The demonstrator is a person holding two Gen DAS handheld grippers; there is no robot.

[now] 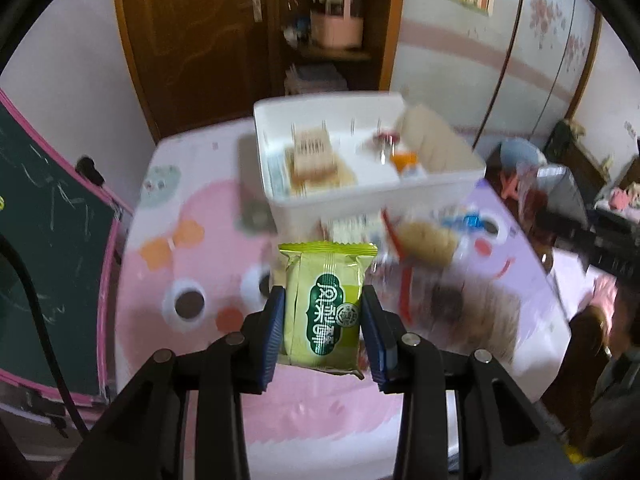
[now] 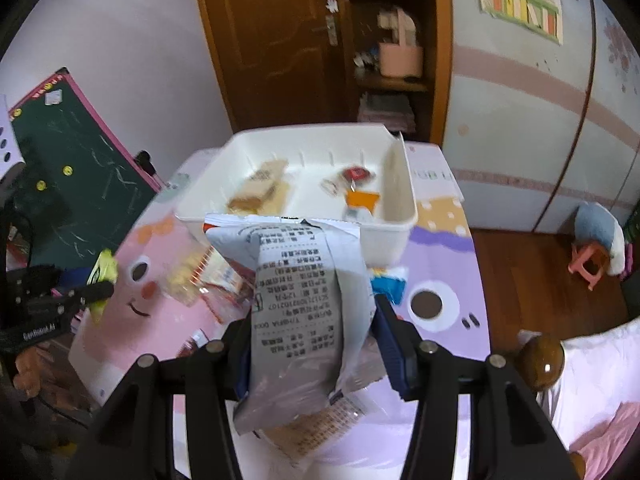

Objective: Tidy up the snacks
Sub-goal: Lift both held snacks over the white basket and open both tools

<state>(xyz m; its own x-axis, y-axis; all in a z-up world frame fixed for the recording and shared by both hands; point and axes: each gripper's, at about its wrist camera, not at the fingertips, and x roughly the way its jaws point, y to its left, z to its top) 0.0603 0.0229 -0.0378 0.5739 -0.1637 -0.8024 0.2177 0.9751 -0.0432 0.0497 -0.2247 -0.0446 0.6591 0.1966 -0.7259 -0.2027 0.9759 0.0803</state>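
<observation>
Left claw [image 1: 322,316]: pinches a green pastry packet [image 1: 326,300] by its two long sides, held clear above the table [image 1: 192,360].
Right claw [image 2: 312,344]: clamps a grey snack bag [image 2: 296,304], printed back facing the camera; the bag is soft and its lower end sags below the pads.
White bin [image 1: 304,204]: stands at the far side of the table, divided into compartments; wafer-like packs [image 1: 312,156] lie in its left section, an orange-and-red wrapped snack [image 1: 402,158] in the middle one.
Loose snacks: a clear-wrapped pack [image 1: 424,240] and a blue packet [image 2: 390,284] lie on the table just in front of the bin.
Step in hand: judged to be carrying both packets toward the bin.
Doing it well: each packet should clear the near wall before it descends; each wants a section holding like snacks or an empty one; the floppy grey bag should be lowered until it rests inside before the pads part, so it does not catch the rim.
Risk: the two claws crowding each other over one bin.
</observation>
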